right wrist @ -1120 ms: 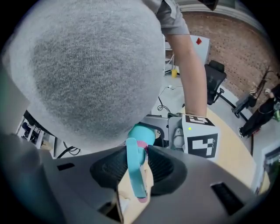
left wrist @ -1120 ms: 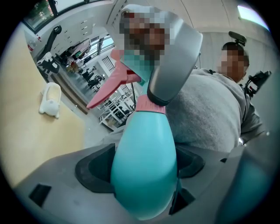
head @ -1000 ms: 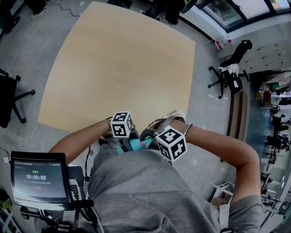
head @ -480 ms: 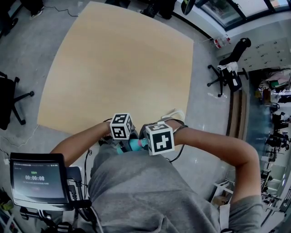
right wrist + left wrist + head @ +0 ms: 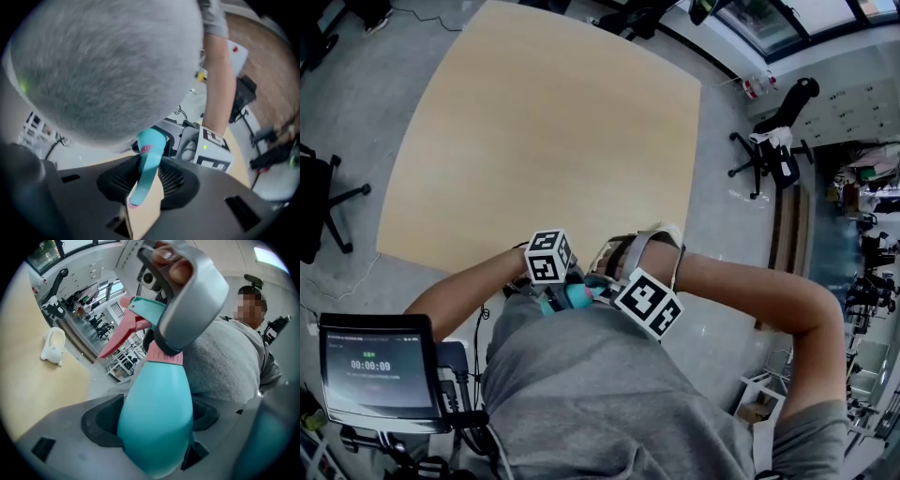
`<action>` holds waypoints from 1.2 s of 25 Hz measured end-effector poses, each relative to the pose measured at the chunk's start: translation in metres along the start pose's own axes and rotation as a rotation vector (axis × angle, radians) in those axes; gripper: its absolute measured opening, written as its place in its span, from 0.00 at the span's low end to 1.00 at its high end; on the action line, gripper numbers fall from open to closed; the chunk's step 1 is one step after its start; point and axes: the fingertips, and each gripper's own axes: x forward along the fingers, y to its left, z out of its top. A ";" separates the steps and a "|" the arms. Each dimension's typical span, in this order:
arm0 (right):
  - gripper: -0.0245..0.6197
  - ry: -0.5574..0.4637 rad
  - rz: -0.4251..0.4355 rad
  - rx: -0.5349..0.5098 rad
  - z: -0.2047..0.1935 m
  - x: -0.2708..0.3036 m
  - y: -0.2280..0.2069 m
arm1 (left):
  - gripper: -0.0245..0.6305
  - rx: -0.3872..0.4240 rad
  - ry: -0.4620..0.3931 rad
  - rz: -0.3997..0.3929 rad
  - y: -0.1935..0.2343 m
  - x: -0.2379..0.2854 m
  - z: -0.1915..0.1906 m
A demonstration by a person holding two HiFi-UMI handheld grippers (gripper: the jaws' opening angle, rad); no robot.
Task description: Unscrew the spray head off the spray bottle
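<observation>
A teal spray bottle (image 5: 577, 299) is held in the air close to the person's grey shirt, below the table's near edge. My left gripper (image 5: 555, 298) is shut on the bottle's teal body (image 5: 157, 418), with a pad (image 5: 101, 420) on each side. Above the pink collar (image 5: 164, 354) sits the teal and pink spray head (image 5: 140, 317). My right gripper (image 5: 147, 180) points down over the top and is shut on the spray head (image 5: 146, 171); its jaws have just been closing slightly on it. The head view shows only the right gripper's marker cube (image 5: 648, 302) and part of its body.
The light wooden table (image 5: 553, 141) lies ahead. A small white object (image 5: 52, 345) rests near its edge. Office chairs (image 5: 773, 150) stand at the right and another chair (image 5: 323, 206) at the left. A screen showing a timer (image 5: 375, 370) is at the lower left.
The right gripper has rolled about the spray head: its marker cube swung left toward the left gripper, then back down to the right. The left gripper and bottle kept still.
</observation>
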 end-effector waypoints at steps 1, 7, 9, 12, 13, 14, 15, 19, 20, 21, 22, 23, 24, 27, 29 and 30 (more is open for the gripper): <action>0.23 0.029 -0.048 -0.111 -0.001 0.002 -0.001 | 0.61 -0.006 -0.018 -0.002 0.000 -0.001 0.000; 0.24 0.007 -0.183 0.000 -0.031 0.011 -0.014 | 0.62 -0.065 -0.177 0.138 0.009 -0.017 0.002; 0.41 0.020 -0.236 0.283 -0.060 0.003 -0.021 | 0.62 -0.103 -0.259 0.234 0.013 -0.027 0.004; 0.44 -0.144 -0.248 0.956 -0.095 -0.019 -0.015 | 0.62 -0.235 -0.364 0.403 0.027 -0.038 0.004; 0.44 -0.295 -0.200 1.251 -0.095 -0.026 -0.013 | 0.62 -0.266 -0.375 0.457 0.030 -0.039 0.004; 0.44 -0.466 -0.125 1.529 -0.091 -0.032 -0.013 | 0.62 -0.287 -0.371 0.511 0.034 -0.040 0.003; 0.44 -0.617 -0.040 1.752 -0.083 -0.034 -0.014 | 0.62 -0.302 -0.358 0.562 0.038 -0.041 0.004; 0.44 -0.699 0.062 1.994 -0.055 -0.006 -0.019 | 0.62 -0.329 -0.293 0.679 0.052 -0.039 0.002; 0.44 -0.661 0.057 2.001 -0.053 0.004 -0.022 | 0.62 -0.331 -0.275 0.693 0.054 -0.040 0.000; 0.44 -0.636 0.062 2.021 -0.053 0.014 -0.025 | 0.62 -0.328 -0.254 0.703 0.055 -0.041 -0.001; 0.44 -0.628 0.080 2.050 -0.054 0.022 -0.027 | 0.62 -0.320 -0.231 0.711 0.056 -0.040 -0.002; 0.43 -0.632 0.107 2.076 -0.054 0.026 -0.029 | 0.62 -0.312 -0.211 0.714 0.057 -0.040 -0.002; 0.33 -0.638 0.132 2.093 -0.054 0.028 -0.030 | 0.62 -0.306 -0.196 0.711 0.057 -0.040 -0.002; 0.29 -0.601 0.160 2.047 -0.052 0.025 -0.025 | 0.62 -0.268 -0.178 0.674 0.057 -0.038 0.001; 0.29 -0.567 0.168 1.985 -0.051 0.022 -0.019 | 0.61 -0.231 -0.175 0.638 0.056 -0.035 0.007; 0.29 -0.556 0.173 1.961 -0.051 0.021 -0.017 | 0.61 -0.218 -0.177 0.619 0.055 -0.033 0.009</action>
